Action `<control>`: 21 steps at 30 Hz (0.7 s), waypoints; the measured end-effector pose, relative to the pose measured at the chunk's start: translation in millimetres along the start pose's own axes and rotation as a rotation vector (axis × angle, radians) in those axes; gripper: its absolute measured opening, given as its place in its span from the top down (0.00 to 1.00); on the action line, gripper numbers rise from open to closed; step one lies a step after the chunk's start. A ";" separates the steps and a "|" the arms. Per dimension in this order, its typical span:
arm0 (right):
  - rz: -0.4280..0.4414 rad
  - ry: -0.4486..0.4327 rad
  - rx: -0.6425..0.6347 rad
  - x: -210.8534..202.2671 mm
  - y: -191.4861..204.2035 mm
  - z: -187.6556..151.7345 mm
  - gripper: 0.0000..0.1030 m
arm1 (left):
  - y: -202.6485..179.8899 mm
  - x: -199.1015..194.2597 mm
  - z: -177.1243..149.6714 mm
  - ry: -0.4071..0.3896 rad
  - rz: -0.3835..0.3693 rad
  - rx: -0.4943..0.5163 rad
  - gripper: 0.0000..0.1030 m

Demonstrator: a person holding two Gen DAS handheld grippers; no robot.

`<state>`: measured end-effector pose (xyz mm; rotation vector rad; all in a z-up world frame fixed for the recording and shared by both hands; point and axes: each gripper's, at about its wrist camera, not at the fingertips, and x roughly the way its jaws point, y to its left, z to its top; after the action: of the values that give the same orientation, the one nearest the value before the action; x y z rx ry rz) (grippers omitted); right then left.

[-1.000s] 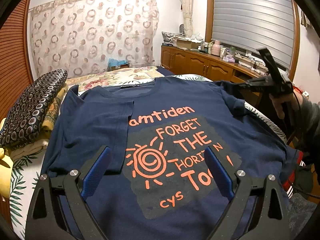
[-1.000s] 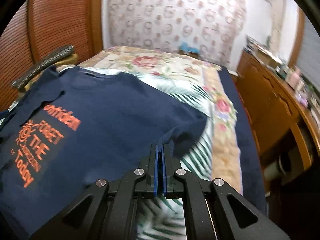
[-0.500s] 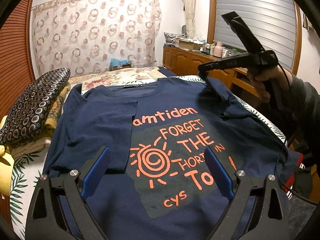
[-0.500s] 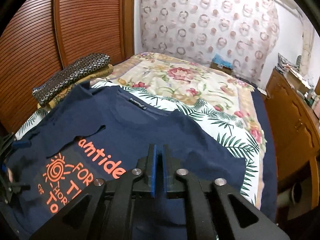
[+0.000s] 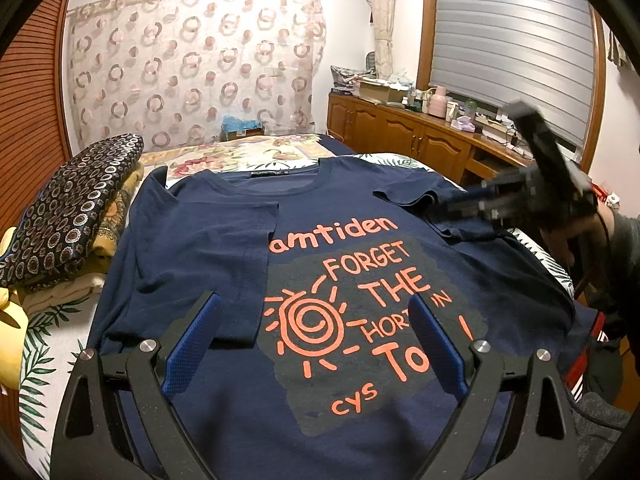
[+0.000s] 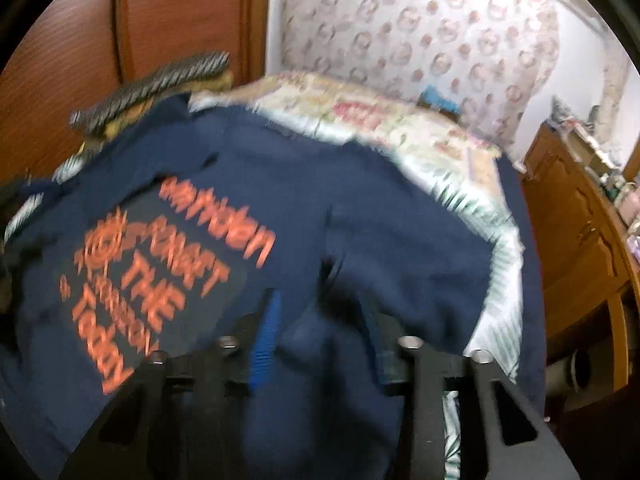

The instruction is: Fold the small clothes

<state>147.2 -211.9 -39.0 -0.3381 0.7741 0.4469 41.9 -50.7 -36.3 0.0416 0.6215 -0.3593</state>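
Bed (image 5: 52,320) | T-shirt (image 5: 320,240) spread flat, collar far | my right gripper (image 6: 320,320) nearer its sleeve (image 5: 416,196), jaws just opening, unclamped | left gripper (image 5: 316,344) agape, empty

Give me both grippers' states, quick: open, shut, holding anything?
Left gripper: open, empty, above the navy T-shirt.
Right gripper: jaws have just been opening; open, sleeve folded in, released.
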 end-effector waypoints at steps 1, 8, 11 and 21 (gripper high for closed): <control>-0.008 0.018 -0.006 4.9 2.2 -4.7 0.66 | 0.4 0.0 1.5 0.002 0.000 0.003 0.08; 0.015 0.045 -0.025 23.5 9.9 -17.5 0.79 | 4.0 1.1 1.8 0.004 0.005 -0.011 0.08; 0.018 0.041 -0.056 23.7 8.4 -17.2 0.91 | 5.4 0.5 2.2 0.001 0.009 -0.012 0.08; 0.100 0.026 -0.004 -15.6 2.5 -42.0 0.92 | 28.7 -7.5 10.0 -0.023 0.047 -0.036 0.08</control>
<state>111.3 -232.7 -56.0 -0.3108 0.8177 0.5390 51.7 -22.8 -25.8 0.0174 0.6027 -0.3030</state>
